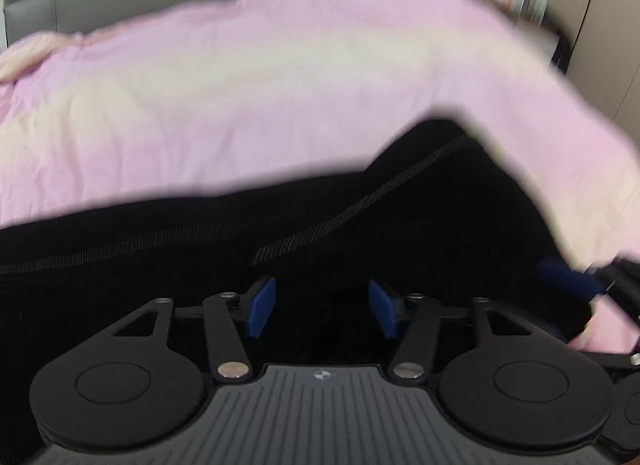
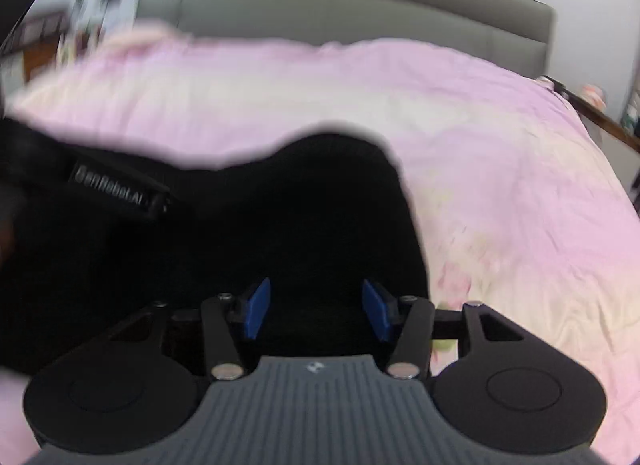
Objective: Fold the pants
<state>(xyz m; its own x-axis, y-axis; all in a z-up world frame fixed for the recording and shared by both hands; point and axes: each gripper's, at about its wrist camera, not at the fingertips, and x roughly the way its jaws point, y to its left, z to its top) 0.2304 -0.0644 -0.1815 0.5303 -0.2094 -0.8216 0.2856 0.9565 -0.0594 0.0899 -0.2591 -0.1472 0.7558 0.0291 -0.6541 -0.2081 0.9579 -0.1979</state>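
Observation:
Black pants (image 1: pixel 280 225) with a grey side stripe lie on a pink bed cover (image 1: pixel 240 97). My left gripper (image 1: pixel 322 307) is open just above the black cloth, its blue pads apart and empty. In the right wrist view the pants (image 2: pixel 304 217) fill the middle and left. My right gripper (image 2: pixel 316 311) is open over the pants' edge, with nothing between its pads. The right gripper's blue finger shows at the right edge of the left wrist view (image 1: pixel 568 277). The left gripper's black body shows at the left of the right wrist view (image 2: pixel 116 189). Both views are blurred.
A grey padded headboard (image 2: pixel 340 5) stands behind the bed. The pink cover (image 2: pixel 500 185) spreads to the right of the pants. Cabinets (image 1: pixel 600 25) stand at the far right, and shelves with small items (image 2: pixel 80 9) at the far left.

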